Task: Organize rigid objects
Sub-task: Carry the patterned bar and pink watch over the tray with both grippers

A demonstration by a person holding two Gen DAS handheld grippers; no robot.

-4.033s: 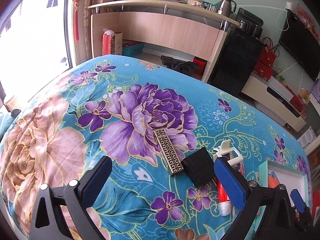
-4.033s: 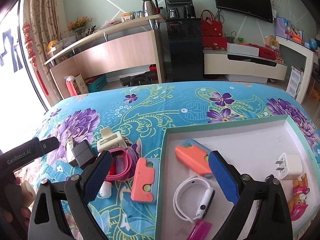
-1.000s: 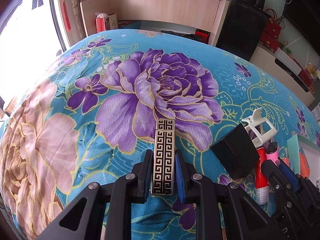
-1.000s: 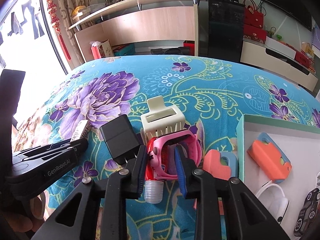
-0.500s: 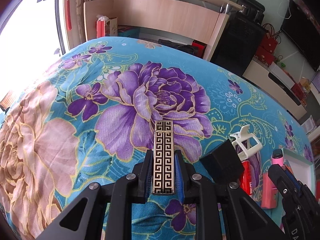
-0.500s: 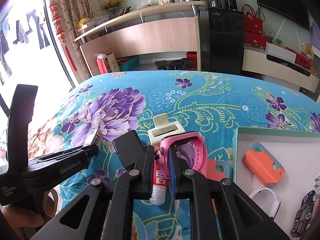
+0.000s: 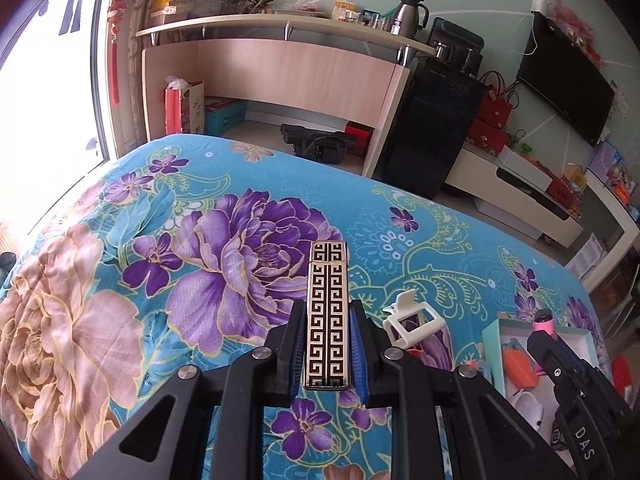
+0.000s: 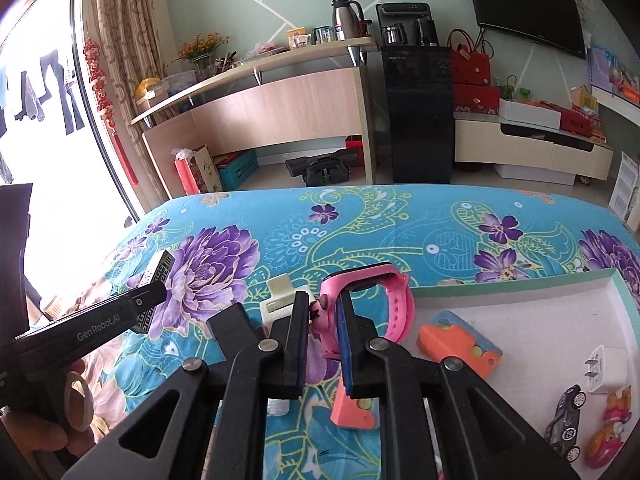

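Note:
My left gripper [image 7: 326,312] is shut on a flat gold-and-black patterned lighter [image 7: 326,316] and holds it above the floral blanket. It also shows in the right wrist view [image 8: 154,280]. My right gripper [image 8: 323,312] is shut on a pink watch [image 8: 360,300], lifted near the left rim of the white tray [image 8: 520,280]. In the tray lie an orange piece [image 8: 458,342], a white charger [image 8: 606,372], a toy car [image 8: 564,420] and a small figure [image 8: 608,436].
A white hair claw [image 7: 412,322] and an orange-pink piece [image 8: 354,406] lie on the blanket [image 7: 120,280] beside the tray. A black box [image 8: 230,328] sits behind my right fingers. A wooden desk [image 7: 280,76] and TV stand are beyond the bed.
Both grippers closed on their objects and lifted them: the left raised the lighter off the blanket, the right raised the pink watch and moved toward the tray.

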